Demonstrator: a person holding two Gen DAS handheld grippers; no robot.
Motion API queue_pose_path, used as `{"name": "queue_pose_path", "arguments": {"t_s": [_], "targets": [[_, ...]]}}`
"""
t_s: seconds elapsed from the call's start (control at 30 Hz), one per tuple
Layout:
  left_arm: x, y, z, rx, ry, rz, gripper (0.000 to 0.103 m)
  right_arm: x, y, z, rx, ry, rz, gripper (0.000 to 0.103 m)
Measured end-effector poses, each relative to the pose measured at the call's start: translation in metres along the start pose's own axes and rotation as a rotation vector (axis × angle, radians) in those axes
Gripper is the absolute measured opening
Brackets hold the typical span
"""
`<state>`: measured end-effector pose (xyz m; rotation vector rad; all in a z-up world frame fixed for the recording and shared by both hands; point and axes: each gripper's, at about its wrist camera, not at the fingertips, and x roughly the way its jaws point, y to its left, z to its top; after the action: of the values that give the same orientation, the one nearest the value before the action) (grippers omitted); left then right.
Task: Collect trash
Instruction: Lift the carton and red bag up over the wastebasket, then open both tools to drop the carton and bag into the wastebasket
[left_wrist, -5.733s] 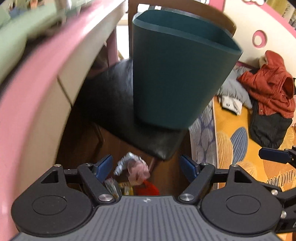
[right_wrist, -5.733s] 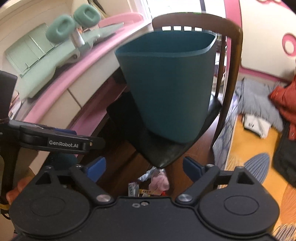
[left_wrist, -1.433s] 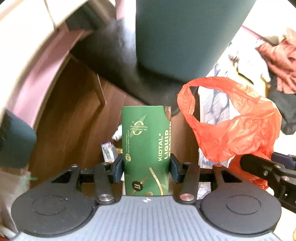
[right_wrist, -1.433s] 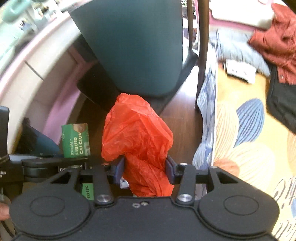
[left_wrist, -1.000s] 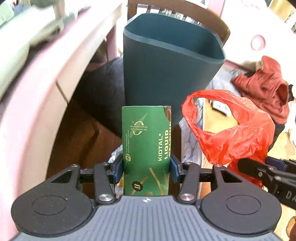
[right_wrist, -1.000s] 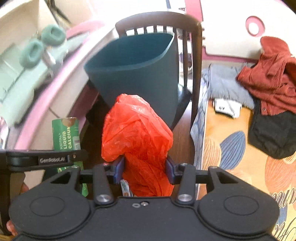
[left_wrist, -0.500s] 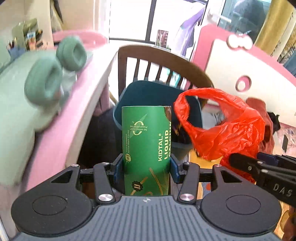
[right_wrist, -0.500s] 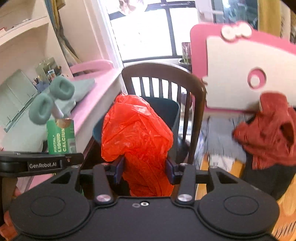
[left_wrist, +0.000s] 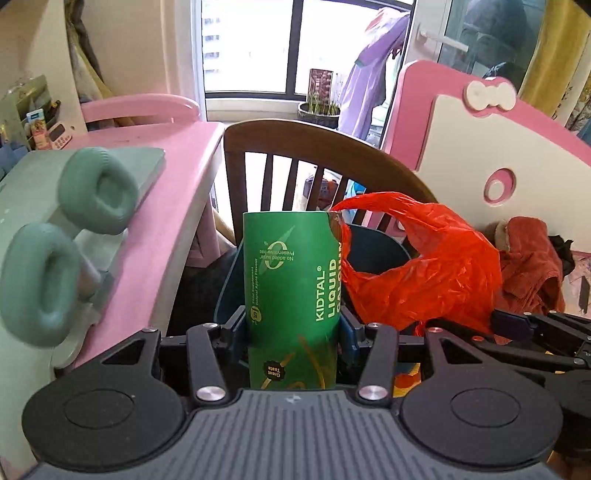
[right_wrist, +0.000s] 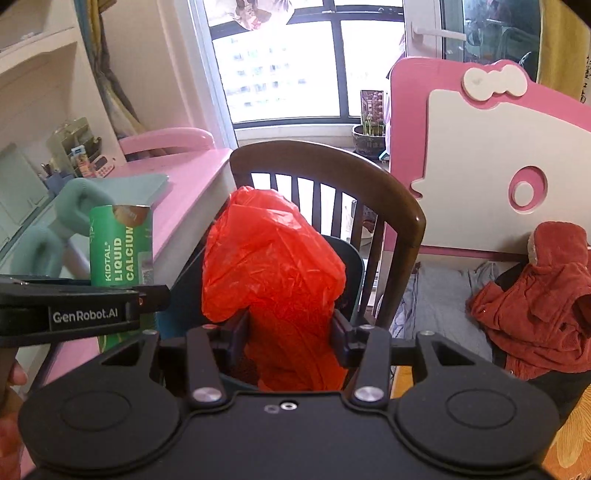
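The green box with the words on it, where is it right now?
The green box is pinched in the left gripper, held up over the dark teal bin on the chair. The orange bag hangs just to its right.

Place: a child's bedroom in a home.
Bed: a pink-and-white headboard with a bow shape and round cut-out (right_wrist: 491, 155) is seen at right; a rust-red garment (right_wrist: 535, 299) and grey cloth (right_wrist: 439, 295) are heaped on the bed below it.
Desk: a pink-topped desk (left_wrist: 177, 173) is seen at left, with mint-green padded headphones (left_wrist: 70, 236) and stationery clutter (right_wrist: 79, 151) laid on it.
Seat: a dark wooden spindle-back chair (right_wrist: 332, 170) is placed between desk and bed.
Window: a dark-framed window (right_wrist: 291, 62) showing apartment blocks is noted; a potted plant (right_wrist: 367, 136) stands on the sill, and laundry (left_wrist: 369, 70) is hung outside.
Floor: an orange patterned rug (right_wrist: 569, 428) is partly visible.
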<state>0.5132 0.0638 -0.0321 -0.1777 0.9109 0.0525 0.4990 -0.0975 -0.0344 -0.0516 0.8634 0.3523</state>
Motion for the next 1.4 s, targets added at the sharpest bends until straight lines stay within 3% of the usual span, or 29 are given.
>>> {"name": "queue_pose_path", "arguments": {"t_s": [0.3,0.5,0.8,1.07,1.13,1.2,1.4], "targets": [[0.052,-0.001,0.013,-0.010,0.059,0.022,0.049,0.042,-0.001,0.003,-0.035,0.021,0.021,0.046],[0.079,-0.009,0.013,0.032,0.092,0.040,0.049,0.066,-0.005,-0.006,-0.050,0.085,0.016,0.046],[0.108,-0.020,0.013,0.105,0.151,0.064,0.049,0.079,0.003,-0.017,-0.112,0.104,0.023,0.053],[0.125,-0.024,0.007,0.113,0.198,0.076,0.050,0.080,0.000,-0.021,-0.124,0.104,0.018,0.061],[0.125,-0.023,0.005,0.111,0.201,0.069,0.053,0.078,-0.001,-0.023,-0.119,0.099,0.017,0.063],[0.124,-0.022,0.003,0.104,0.196,0.058,0.062,0.075,-0.003,-0.024,-0.115,0.097,0.026,0.063],[0.110,-0.019,-0.001,0.087,0.173,0.027,0.064,0.058,-0.003,-0.026,-0.113,0.069,0.052,0.069]]}}
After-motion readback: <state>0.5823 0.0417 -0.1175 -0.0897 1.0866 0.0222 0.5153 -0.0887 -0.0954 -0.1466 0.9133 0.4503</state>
